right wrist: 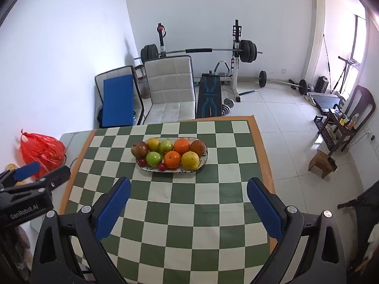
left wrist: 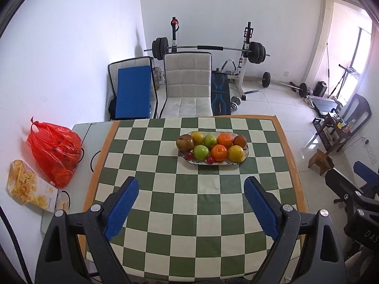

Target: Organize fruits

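Observation:
An oval patterned plate [left wrist: 238, 163] [right wrist: 203, 159] stands on the green-and-white checkered tablecloth [left wrist: 194, 203] [right wrist: 189, 203], toward the far side. It holds two rows of fruit: oranges [left wrist: 219, 152] [right wrist: 172, 159], green apples [left wrist: 200, 152] [right wrist: 154, 158], yellow lemons [left wrist: 235, 153] [right wrist: 190, 160], brown-red fruits [left wrist: 184, 142] [right wrist: 139, 148] and small red fruits [left wrist: 209, 159] [right wrist: 161, 166]. My left gripper [left wrist: 191, 184] is open and empty, above the near half of the table, short of the plate. My right gripper [right wrist: 189, 185] is open and empty, likewise short of the plate.
A red plastic bag [left wrist: 55, 151] [right wrist: 42, 151] and a snack packet [left wrist: 30, 187] lie on the table's left part by the wall. A white chair [left wrist: 187, 87] [right wrist: 169, 90] stands behind the table. Gym equipment [left wrist: 246, 54] fills the back. A small wooden stool [right wrist: 322, 162] stands on the right.

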### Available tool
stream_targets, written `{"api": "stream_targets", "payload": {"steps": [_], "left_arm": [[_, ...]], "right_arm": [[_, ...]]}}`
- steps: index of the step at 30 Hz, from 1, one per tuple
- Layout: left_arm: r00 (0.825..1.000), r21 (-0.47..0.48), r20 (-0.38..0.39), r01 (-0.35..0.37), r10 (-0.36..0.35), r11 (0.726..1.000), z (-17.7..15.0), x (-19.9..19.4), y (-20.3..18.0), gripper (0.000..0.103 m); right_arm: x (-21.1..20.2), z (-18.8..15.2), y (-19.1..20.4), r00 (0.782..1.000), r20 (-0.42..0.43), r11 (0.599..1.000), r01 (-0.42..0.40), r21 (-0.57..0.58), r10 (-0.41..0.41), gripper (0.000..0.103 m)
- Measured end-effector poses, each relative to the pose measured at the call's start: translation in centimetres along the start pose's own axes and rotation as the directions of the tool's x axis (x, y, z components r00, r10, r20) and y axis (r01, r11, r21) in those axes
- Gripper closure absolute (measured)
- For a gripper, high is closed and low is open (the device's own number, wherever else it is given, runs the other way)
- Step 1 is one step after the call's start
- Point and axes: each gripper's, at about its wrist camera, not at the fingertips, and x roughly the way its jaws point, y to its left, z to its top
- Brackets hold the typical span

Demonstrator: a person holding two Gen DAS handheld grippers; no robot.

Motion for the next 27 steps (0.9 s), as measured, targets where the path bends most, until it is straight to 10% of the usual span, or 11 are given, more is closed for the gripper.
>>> {"api": "stream_targets", "payload": {"steps": [12,27], "left_arm": [[1.0,-0.011,0.025,0.017,-0.016,1.0,-1.3,-2.5,-0.7,0.012],[1.0,-0.02,0.02,-0.009,0.009,1.0,0.1,1.6,-1.2,0.005]], "right_arm": [[-6.8,-1.6,0.9,0.998,0.06,1.0,0.005,-0.028,-0.003,0.002],[-3.3,-0.9,-0.7,0.999,0.039,1.0,0.016,-0.009,-0.016,0.002]]}}
